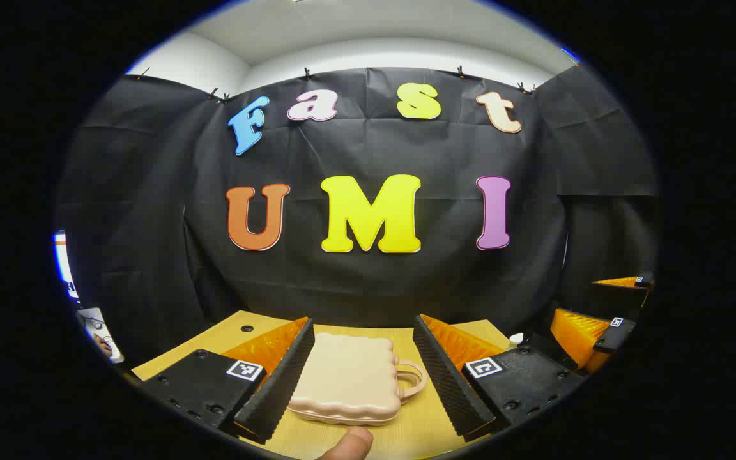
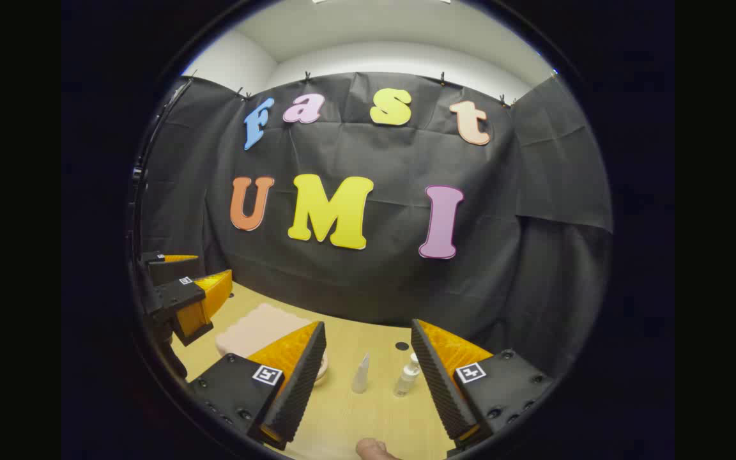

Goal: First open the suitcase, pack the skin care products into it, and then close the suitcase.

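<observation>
A small beige suitcase (image 1: 347, 377) with a scalloped edge lies flat and shut on the wooden table, its handle (image 1: 411, 380) pointing right. My left gripper (image 1: 363, 367) is open, its fingers standing either side of the case and above it. In the right gripper view the suitcase (image 2: 254, 329) lies at the left, partly behind my left finger. A white tube (image 2: 361, 374) and a small clear pump bottle (image 2: 408, 375) stand on the table between the open fingers of my right gripper (image 2: 368, 364), farther off. The left gripper (image 2: 186, 287) hangs over the left of the table.
The wooden table (image 1: 419, 421) ends at the black cloth wall behind. A thumb tip (image 1: 350, 445) shows at the bottom edge. The right gripper (image 1: 604, 319) is at the right, with a white cap (image 1: 516, 338) beside it. A dark hole (image 2: 402, 345) marks the table top.
</observation>
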`<state>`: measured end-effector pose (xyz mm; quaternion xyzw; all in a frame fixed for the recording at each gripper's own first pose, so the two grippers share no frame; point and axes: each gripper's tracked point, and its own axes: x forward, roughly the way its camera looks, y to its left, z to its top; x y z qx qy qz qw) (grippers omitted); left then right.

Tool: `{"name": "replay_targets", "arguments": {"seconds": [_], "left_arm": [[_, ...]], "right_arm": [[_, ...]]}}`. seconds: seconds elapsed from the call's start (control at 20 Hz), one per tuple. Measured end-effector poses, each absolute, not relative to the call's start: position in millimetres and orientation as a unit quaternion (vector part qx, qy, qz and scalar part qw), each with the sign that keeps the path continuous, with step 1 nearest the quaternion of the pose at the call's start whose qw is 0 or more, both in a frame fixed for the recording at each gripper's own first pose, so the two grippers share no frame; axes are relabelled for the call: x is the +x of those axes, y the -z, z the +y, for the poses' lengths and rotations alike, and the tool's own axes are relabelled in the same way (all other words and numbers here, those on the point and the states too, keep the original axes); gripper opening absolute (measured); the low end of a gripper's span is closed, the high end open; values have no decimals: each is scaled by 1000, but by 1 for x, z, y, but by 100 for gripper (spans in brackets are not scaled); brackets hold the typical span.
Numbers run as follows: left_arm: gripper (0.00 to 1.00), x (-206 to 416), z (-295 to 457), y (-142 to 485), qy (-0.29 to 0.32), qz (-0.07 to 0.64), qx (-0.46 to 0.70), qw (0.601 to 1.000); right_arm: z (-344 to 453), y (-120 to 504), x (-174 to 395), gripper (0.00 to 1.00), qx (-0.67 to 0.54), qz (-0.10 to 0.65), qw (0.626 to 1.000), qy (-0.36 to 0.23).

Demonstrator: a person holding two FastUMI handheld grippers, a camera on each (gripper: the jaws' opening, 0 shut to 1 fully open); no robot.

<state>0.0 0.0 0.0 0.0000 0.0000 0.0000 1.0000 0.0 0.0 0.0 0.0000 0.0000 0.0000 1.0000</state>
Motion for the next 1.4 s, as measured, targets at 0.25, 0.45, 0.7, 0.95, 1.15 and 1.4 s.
{"name": "replay_targets", "arguments": {"seconds": [0.25,0.45,0.7,0.95,1.15,1.4], "left_arm": [[99,0,5,3,0,0,4,1000],[99,2,11,10,-6,9,1,1000],[99,6,12,17,-10,19,-6,1000],[99,12,-1,27,9,17,6,1000],[99,26,-20,48,32,32,16,999],[99,58,-35,86,41,47,82,995]], "right_arm": [[1,3,0,80,-3,4,1000,7],[4,3,0,80,-5,5,1000,5],[5,4,1,80,-14,5,1000,4],[-4,7,2,80,-17,8,1000,10],[-37,7,7,79,-12,3,999,36],[-94,13,16,79,11,-5,996,86]]}}
